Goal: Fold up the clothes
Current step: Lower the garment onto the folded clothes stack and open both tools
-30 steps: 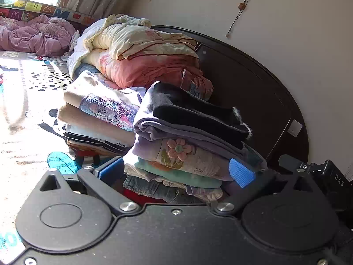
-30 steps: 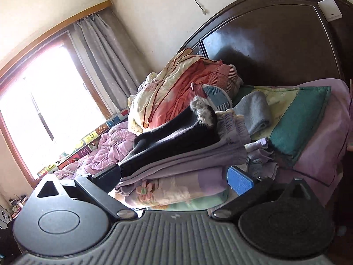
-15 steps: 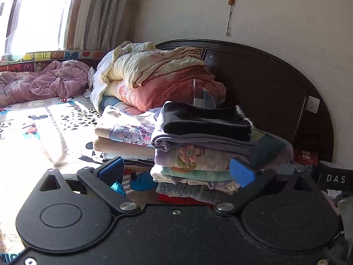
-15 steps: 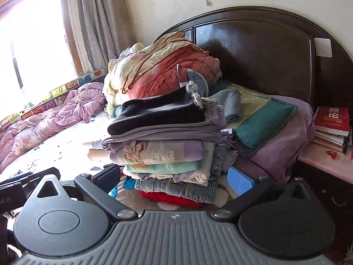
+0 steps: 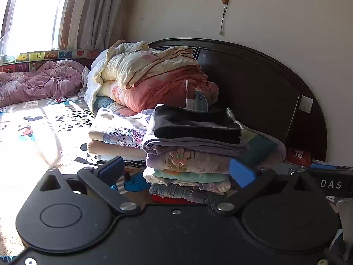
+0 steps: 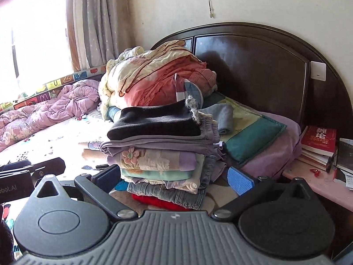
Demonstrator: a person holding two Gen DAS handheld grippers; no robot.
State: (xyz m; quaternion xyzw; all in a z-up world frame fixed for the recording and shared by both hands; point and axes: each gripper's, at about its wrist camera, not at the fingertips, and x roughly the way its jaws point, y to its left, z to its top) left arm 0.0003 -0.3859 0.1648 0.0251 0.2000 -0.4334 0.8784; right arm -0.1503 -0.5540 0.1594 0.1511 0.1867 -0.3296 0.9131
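A stack of folded clothes (image 5: 189, 161) stands on the bed, with a black garment (image 5: 196, 125) on top, a lilac floral piece and jeans lower down. It also shows in the right wrist view (image 6: 161, 154). A second, lower folded pile (image 5: 117, 137) lies to its left. My left gripper (image 5: 176, 173) is open and empty, a little in front of the stack. My right gripper (image 6: 174, 176) is open and empty, also just short of the stack.
Bundled cream and pink quilts (image 5: 150, 79) lie behind the stacks against the dark headboard (image 6: 253, 70). A purple duvet (image 5: 42, 81) lies crumpled by the window. A teal and lilac pillow (image 6: 253, 137) sits right of the stack. Books (image 6: 317, 141) rest on a pink nightstand.
Both grippers have pulled back from the stack and levelled out; a second ago they were close against its sides. The stack stays in place.
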